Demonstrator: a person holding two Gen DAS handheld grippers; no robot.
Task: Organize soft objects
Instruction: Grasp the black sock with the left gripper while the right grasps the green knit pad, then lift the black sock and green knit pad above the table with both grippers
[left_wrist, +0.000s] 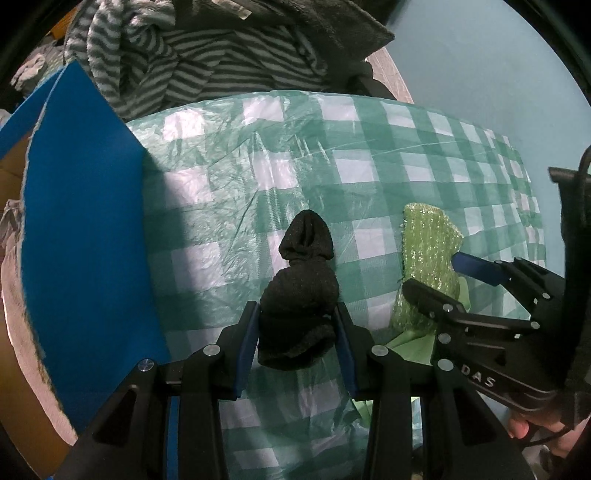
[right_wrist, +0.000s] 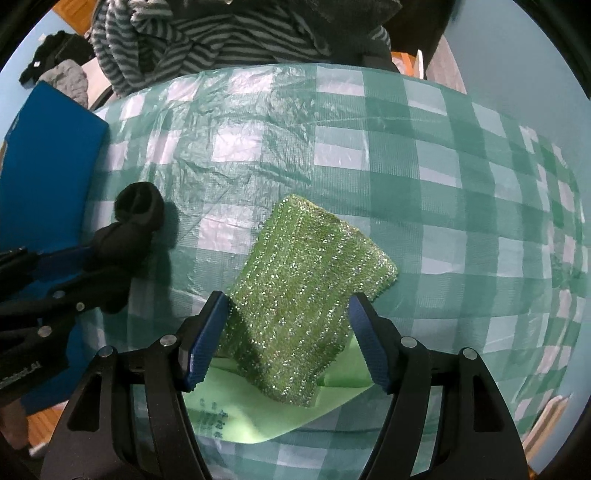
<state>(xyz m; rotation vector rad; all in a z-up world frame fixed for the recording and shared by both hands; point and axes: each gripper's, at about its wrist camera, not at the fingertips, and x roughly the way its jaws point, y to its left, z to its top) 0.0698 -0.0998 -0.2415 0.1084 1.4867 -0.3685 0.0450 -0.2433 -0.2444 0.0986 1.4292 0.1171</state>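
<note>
A: What does the left gripper have?

B: A black sock, rolled into a bundle. Both blue pads press its sides, so the jaws are clamped on it. The sock's knotted end pokes forward toward 12 o'clock, over the green-and-white checked plastic cloth that covers the table.

A: And the right gripper?

B: In the left wrist view it comes in from 3 o'clock, with its fingers on either side of a glittery green sponge. In its own camera the right gripper has the sponge filling the gap between the blue pads; both pads touch its edges, so the jaws are gripping the sponge (the near end looks lifted off the cloth, though I can't be certain).

A: Anything under the sponge?

B: A pale green sheet with small printed characters, lying flat on the checked cloth at about 6 o'clock of the sponge.

A: How do sock and sponge sit relative to each other?

B: Side by side, near but apart. From the right camera the sock is at 9 o'clock of the sponge, with the left gripper reaching in from the left edge.

A: What surrounds the table?

B: A blue board stands at 9 o'clock, and a heap of striped fabric lies at 12 o'clock past the table's far edge.
</note>
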